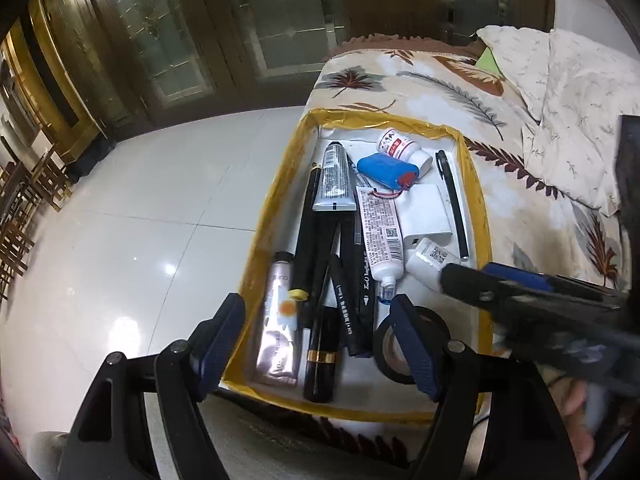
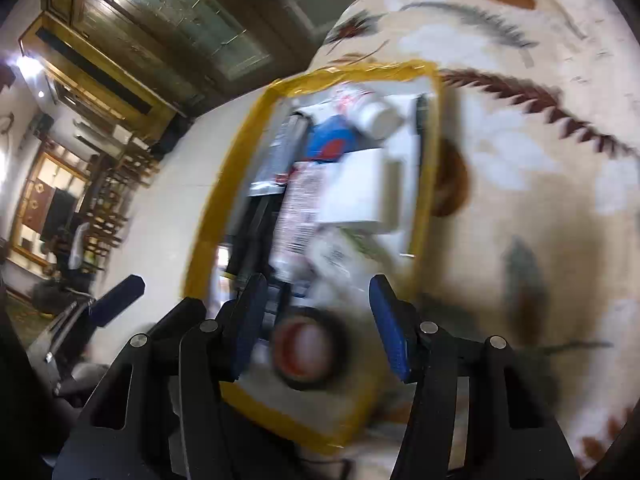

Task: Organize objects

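A shallow tray with a yellow taped rim lies on the bed. It holds a silver tube, a white printed tube, a pink tube, several black pens, a blue battery pack, a white bottle, a white box and a black tape roll. My left gripper hangs open over the tray's near end, holding nothing. The right gripper is also open and empty above the blurred tape roll. It reaches in from the right.
The tray rests at the edge of a leaf-patterned bedspread, with a pillow at the far right. White floor tiles drop away on the left. Dark wood and glass cabinets stand behind. The right wrist view is motion-blurred.
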